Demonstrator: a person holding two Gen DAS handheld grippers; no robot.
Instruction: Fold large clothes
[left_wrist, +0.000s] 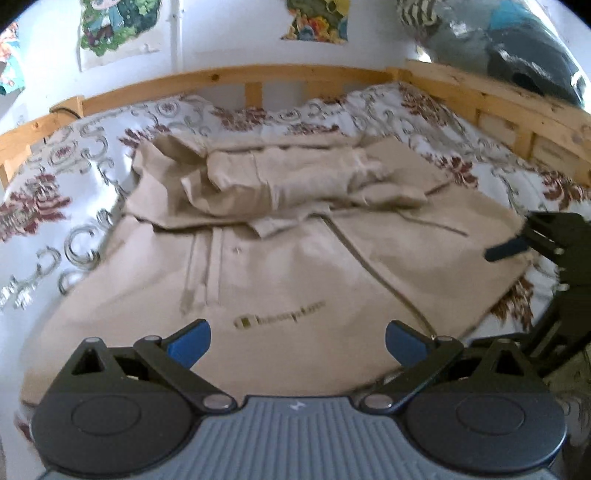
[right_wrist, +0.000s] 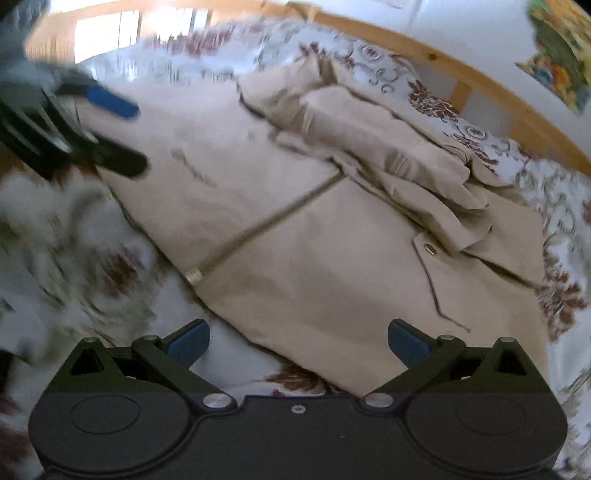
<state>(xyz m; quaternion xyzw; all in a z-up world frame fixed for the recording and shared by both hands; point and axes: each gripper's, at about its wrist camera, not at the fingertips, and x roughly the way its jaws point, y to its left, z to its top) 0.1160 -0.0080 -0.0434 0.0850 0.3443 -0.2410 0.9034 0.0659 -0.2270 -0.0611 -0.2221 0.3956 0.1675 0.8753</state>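
Bed (left_wrist: 55, 155) | beige jacket (left_wrist: 295, 266) sleeves folded | both hand-held grippers empty, agape

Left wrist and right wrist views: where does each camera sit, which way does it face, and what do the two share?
Left wrist: sits on the left gripper, looking down along its open blue-padded fingers at the beige zip-up jacket on the floral-patterned bedcover; the right gripper shows at the right edge.
Right wrist: sits on the right gripper, facing the jacket's metal zipper; the left gripper shows upper left.
Shared: jacket, bedcover, wooden bed rail.
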